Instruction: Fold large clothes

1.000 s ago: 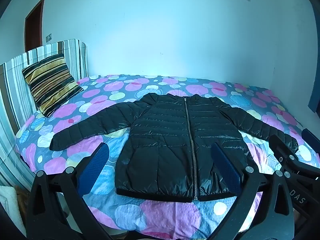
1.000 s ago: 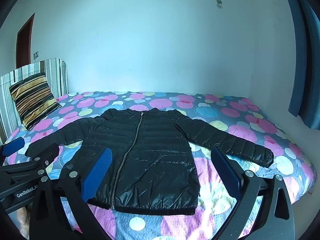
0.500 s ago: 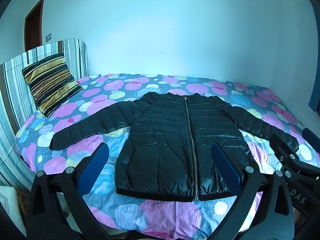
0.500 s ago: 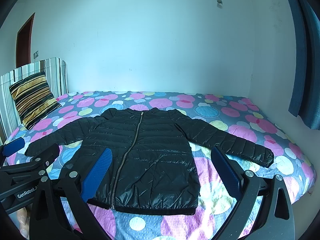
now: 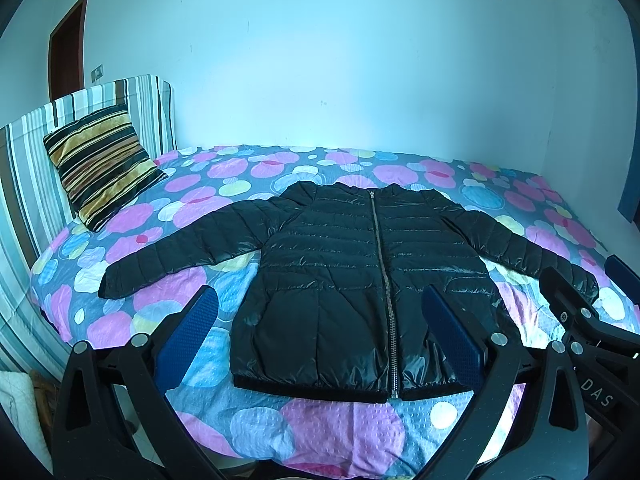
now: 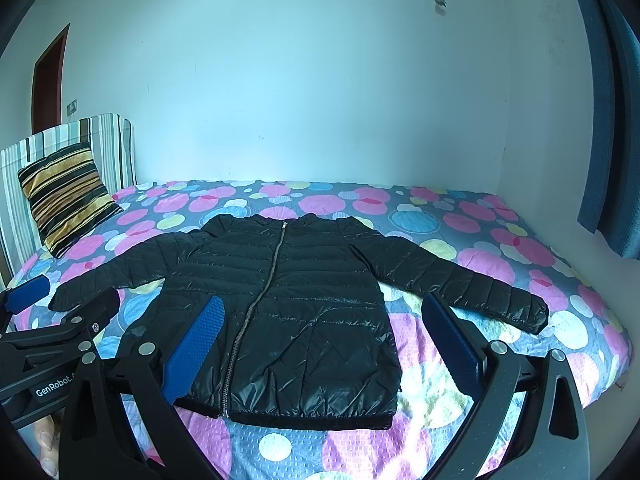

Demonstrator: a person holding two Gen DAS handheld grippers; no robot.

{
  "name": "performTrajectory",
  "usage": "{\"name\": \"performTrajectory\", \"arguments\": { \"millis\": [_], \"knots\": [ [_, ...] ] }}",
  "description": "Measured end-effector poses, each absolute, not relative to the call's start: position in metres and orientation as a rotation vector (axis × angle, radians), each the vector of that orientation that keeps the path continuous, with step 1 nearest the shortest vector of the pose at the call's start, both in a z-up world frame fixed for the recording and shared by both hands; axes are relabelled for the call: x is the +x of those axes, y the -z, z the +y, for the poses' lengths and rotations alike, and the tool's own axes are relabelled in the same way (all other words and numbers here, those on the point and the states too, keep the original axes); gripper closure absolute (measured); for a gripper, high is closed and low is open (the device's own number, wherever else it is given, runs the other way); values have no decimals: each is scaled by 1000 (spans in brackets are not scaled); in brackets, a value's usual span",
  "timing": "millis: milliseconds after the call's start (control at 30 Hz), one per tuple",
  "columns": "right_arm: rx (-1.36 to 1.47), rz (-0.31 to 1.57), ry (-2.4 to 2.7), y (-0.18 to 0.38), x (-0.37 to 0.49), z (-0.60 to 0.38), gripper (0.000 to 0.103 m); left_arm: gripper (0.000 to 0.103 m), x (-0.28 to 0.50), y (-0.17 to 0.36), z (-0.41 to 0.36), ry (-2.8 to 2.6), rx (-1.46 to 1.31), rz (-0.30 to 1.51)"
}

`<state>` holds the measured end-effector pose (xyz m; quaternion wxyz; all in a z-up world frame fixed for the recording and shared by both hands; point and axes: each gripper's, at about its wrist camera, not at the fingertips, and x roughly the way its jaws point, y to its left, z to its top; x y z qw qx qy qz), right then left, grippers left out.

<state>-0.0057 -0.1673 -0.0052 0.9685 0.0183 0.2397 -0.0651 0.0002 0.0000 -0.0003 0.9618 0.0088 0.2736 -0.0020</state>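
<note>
Two black plastic two-finger grippers, left (image 5: 318, 326) and right (image 6: 320, 330). Blue textured pads (image 5: 452, 338), silver screws. White "GenRobot" lettering on left.

Brightness: we see both views evenly lit, with a cool blue cast.
Source: we find the wall (image 5: 340, 80) brightest just above the bed (image 5: 360, 420).
Glare: we note soft sheen on the black puffer jacket (image 5: 340, 280).
Shadows: faint, we see none hard-edged.
Distortion: we see the door frame (image 6: 48, 80) and curtain (image 6: 608, 120) bow; corners go black.
Focus: sharp throughout.

Home bedroom, bed (image 5: 328, 420) with dotted sheet, striped pillow (image 5: 102, 168)
</note>
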Motion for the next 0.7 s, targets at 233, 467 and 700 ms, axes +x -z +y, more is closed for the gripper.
{"name": "performTrajectory", "arguments": {
  "millis": [233,467,700],
  "knots": [
    [35,486,132,5,-6,-167,5,2,0,0,0,0,20,555],
    [37,484,129,9,-7,-166,5,2,2,2,-1,1,18,554],
    [37,485,129,10,-5,-164,5,2,0,0,0,0,19,553]
  ]
}}
